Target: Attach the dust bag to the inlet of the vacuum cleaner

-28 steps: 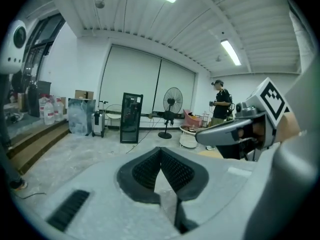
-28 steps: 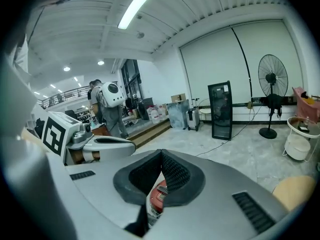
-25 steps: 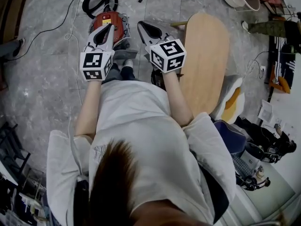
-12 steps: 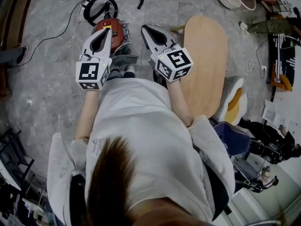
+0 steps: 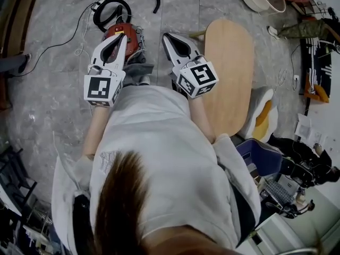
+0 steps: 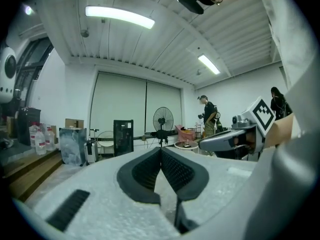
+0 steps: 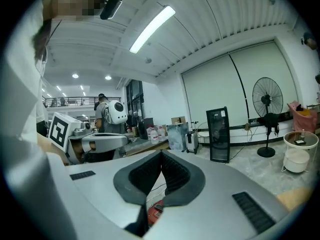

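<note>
I am looking steeply down over the shoulders of a person in a white top who stands on a grey stone floor. Since a second ago both hands have come up from the floor, so the grippers sit higher and closer to the head camera and the floor has dropped away below them. The left gripper (image 5: 123,32) and right gripper (image 5: 166,36) are side by side at waist level, pointing out across the room. In each gripper's own view the dark ribbed fingers (image 6: 172,170) meet at their tips with nothing between them, and the same is true on the right (image 7: 175,174). Both are pressed together and empty. The red vacuum cleaner (image 5: 134,36) lies on the floor well below and just beyond the left gripper, a short way left of the oval wooden counter (image 5: 228,73). A sliver of its red body (image 7: 154,214) also shows low under the right gripper's fingers. A grey patch (image 5: 139,68) sits at the vacuum's near end, by the person's feet. It could be the dust bag, but I cannot tell that, nor whether it is seated on the inlet. Judging by the empty, raised hands, I think either the fitting is finished or nothing has been picked up yet.
</note>
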`<state>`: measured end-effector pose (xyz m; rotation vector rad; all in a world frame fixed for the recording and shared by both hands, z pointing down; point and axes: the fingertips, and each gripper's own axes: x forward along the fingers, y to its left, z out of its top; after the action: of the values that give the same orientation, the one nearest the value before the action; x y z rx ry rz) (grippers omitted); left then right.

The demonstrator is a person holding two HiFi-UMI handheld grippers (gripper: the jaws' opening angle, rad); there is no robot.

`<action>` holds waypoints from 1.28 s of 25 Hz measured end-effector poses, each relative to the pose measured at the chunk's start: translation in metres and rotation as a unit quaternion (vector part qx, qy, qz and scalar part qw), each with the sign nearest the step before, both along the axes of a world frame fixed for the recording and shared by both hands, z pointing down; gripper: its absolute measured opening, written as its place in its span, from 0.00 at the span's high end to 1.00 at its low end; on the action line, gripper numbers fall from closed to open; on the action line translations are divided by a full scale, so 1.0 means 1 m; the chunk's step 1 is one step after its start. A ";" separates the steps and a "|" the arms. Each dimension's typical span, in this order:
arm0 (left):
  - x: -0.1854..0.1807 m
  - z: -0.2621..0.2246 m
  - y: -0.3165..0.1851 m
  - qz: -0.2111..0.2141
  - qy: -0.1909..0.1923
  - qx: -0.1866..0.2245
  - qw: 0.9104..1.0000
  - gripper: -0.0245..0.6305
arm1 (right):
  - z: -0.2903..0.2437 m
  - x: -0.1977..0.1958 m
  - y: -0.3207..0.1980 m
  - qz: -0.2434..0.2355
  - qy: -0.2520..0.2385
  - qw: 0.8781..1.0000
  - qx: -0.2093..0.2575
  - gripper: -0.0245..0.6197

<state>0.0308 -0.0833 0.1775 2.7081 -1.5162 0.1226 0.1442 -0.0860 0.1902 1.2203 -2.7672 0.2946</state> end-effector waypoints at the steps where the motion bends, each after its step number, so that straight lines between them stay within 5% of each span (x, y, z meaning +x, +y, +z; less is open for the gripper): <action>1: 0.000 -0.002 0.002 0.001 0.000 0.003 1.000 0.93 | 0.001 0.001 0.001 0.001 0.003 1.000 0.003 0.96; 32: -0.001 0.013 0.011 -0.012 -0.002 -0.006 1.000 0.93 | 0.012 0.007 0.000 -0.011 0.010 1.000 0.005 0.96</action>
<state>0.0295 -0.0723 0.1906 2.6819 -1.5421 0.1348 0.1514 -0.0860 0.2027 1.1883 -2.7667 0.2664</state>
